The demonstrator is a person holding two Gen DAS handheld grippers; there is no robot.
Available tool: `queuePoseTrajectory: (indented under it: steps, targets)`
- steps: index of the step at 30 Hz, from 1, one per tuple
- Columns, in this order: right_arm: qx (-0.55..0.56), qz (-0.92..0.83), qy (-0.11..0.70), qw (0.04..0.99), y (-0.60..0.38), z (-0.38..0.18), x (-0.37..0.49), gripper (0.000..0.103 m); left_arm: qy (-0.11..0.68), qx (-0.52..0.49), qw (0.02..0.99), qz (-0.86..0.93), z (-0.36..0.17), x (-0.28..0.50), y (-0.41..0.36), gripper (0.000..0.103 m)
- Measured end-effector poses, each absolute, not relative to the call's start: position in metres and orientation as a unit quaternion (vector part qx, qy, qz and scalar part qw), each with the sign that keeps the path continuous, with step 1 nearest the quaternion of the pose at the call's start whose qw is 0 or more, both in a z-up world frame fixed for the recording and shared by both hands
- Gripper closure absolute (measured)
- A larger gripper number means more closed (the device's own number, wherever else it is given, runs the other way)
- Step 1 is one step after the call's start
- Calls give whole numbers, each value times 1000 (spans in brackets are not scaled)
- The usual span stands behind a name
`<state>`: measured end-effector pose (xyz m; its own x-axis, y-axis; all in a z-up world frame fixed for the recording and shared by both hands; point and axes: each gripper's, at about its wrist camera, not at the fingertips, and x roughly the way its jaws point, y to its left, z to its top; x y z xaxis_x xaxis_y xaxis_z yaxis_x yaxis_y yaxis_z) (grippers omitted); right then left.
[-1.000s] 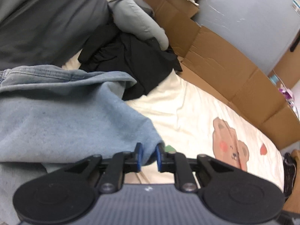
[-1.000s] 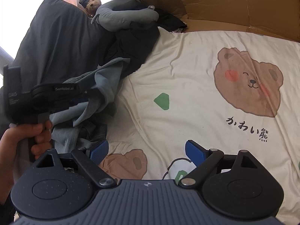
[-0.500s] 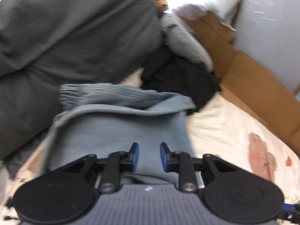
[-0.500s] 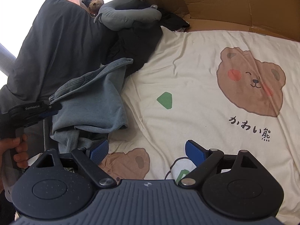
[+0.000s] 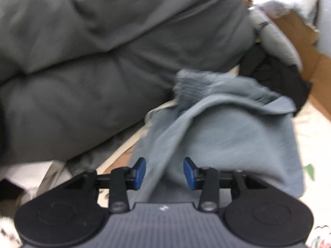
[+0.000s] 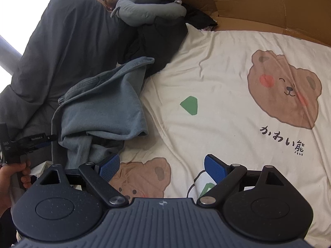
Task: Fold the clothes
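Note:
A blue-grey garment lies in a loose folded heap on the left side of the bed, against the dark grey duvet. In the left wrist view it fills the centre. My left gripper is open just above its near edge, holding nothing; it also shows at the left edge of the right wrist view, in a hand. My right gripper is wide open and empty over the bear-print sheet, just right of the garment's near end.
A dark grey duvet is piled left of the garment. A black garment and a grey pillow lie beyond it. Cardboard lines the far side of the bed. The sheet spreads to the right.
My left gripper has let go of the blue-grey garment and opened, drawing back to the left. The garment dropped into a heap. The right gripper has hardly moved.

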<state>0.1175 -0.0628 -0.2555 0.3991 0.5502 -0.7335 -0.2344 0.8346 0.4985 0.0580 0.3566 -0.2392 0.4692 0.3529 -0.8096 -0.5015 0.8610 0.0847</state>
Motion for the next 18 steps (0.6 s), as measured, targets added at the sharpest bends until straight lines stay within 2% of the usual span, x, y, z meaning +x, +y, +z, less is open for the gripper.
queuePoseTrajectory:
  steps: [7,8,9,10,18]
  targets:
    - [153,249,496,817,-56,-256,117,12,486,-104,827,262,-267,46,376,63]
    - [153,251,497,817,-55,-257,116,12,489,-105,825,263,-269,44,377,80]
    - [155,252,498,815,-55,-257,116,12,491,-106,823,264,-270,43,379,91]
    - [158,254,498,814,-54,-257,116,12,490,-110,824,262,-270,41,379,96]
    - [207,296,502,786,-26,-248,135,12,473,-137,847,198,-246,29,350,99]
